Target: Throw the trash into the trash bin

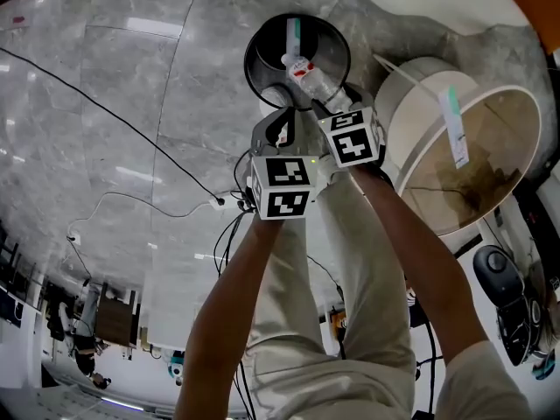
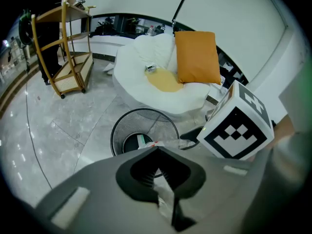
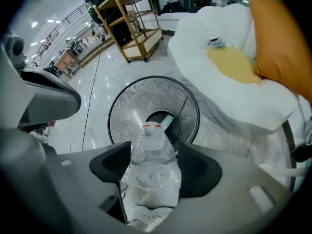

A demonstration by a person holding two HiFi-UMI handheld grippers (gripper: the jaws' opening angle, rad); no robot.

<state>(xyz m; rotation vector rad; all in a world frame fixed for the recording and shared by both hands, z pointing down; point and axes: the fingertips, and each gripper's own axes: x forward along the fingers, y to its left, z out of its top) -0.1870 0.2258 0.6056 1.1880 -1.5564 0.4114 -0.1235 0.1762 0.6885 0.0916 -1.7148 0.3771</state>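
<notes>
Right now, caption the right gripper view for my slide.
Right tongs grip a clear plastic bottle over the black mesh trash bin.

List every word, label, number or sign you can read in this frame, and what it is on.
Nothing is legible.
Plastic bottle: red-and-white label, print too blurred.
Bin strip, lying in the trash bin: white-green, print too small.
Furniture strip, lying on the round beige furniture: too small.
Crumpled wrapper: no print visible.
Marker cubes: square patterns only, no letters.
</notes>
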